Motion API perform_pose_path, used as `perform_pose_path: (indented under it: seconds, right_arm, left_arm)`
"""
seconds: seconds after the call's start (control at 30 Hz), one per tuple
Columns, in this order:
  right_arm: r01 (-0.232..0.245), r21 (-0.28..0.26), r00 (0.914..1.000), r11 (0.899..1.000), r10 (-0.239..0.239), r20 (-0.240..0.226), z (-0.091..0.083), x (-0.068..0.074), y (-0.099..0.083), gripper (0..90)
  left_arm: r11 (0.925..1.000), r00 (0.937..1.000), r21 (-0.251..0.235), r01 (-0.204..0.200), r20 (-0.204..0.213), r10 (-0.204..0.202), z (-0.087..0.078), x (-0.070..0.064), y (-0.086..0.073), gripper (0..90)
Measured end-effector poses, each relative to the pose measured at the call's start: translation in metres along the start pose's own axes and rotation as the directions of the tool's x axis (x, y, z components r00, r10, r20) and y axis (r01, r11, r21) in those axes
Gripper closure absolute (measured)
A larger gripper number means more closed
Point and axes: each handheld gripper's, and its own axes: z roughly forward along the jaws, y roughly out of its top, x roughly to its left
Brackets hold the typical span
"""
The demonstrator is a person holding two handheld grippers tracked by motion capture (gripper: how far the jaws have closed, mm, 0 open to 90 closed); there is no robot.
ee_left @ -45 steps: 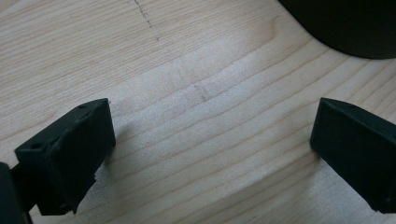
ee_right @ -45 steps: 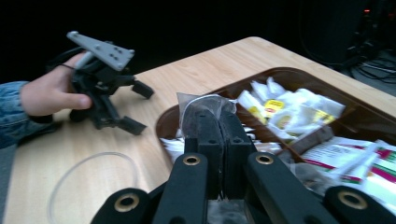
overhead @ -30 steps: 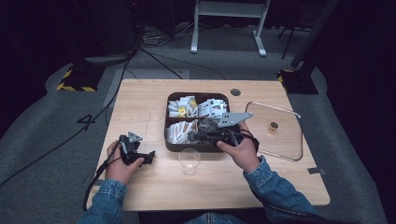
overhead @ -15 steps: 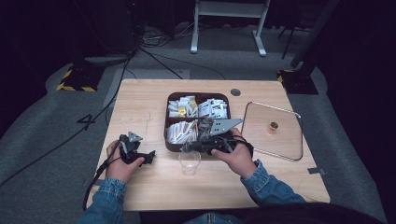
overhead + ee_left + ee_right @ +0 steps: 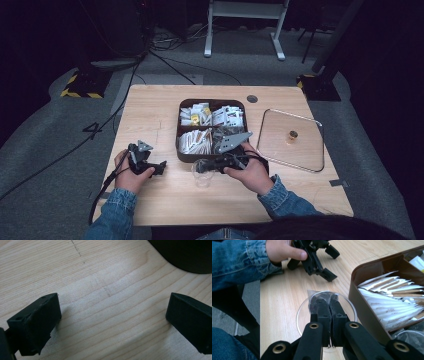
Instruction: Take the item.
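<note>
Jaws of the right hand-held gripper (image 5: 325,302) pinch what looks like a dark sachet (image 5: 322,298) just over the clear cup (image 5: 300,315); lower it inside before releasing. Left hand-held gripper (image 5: 150,164) rests spread on the surface (image 5: 150,115).

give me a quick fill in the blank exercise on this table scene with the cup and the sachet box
1. The right gripper holds a clear packet above the clear plastic ____.
2. The left gripper rests by the person's side with its jaws ____.
3. The brown box of sachets is divided into ____ compartments.
4. The glass lid with the small knob lies to the ____ of the box in the high view.

Missing words: cup; open; four; right
</note>
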Motion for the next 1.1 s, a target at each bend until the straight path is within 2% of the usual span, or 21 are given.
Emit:
perform_pose_path:
  seconds: [0.07,0.13,0.27,0.4,0.63,0.97,1.1]
  right_arm:
    - [-0.002,0.012,1.0000,1.000,0.002,-0.001,0.001,0.000,-0.001,86.5]
    - [-0.014,0.022,0.9999,1.000,0.014,-0.001,0.002,0.000,-0.002,78.9]
    - [-0.027,0.006,0.9996,1.000,0.027,0.000,0.002,0.000,-0.002,69.2]
    - [-0.038,-0.012,0.9993,0.999,0.038,0.007,0.001,-0.002,-0.003,63.9]
    - [-0.044,-0.048,0.9987,0.998,0.045,0.022,-0.005,-0.005,-0.003,61.1]
    - [-0.066,-0.123,0.9937,0.990,0.076,0.083,-0.033,-0.017,-0.002,59.7]
    - [-0.080,-0.162,0.9875,0.983,0.101,0.121,-0.048,-0.025,-0.004,57.7]
  left_arm:
    - [1.0000,1.0000,-0.001,0.001,0.000,-0.001,0.000,0.000,0.000,0.4]
    - [1.0000,1.0000,-0.002,0.000,0.000,0.000,0.001,0.000,0.001,0.4]
    - [1.0000,1.0000,0.000,-0.005,0.000,0.005,0.001,0.000,0.001,0.4]
    - [1.0000,1.0000,0.000,-0.006,0.001,0.006,0.001,0.001,0.002,0.4]
    - [1.0000,0.9999,0.002,-0.007,0.008,0.007,0.002,0.001,0.003,0.4]
    - [1.0000,0.9999,-0.001,-0.009,0.005,0.009,0.004,0.001,0.005,0.5]
    - [1.0000,1.0000,-0.001,-0.008,0.003,0.008,0.004,0.001,0.005,0.5]
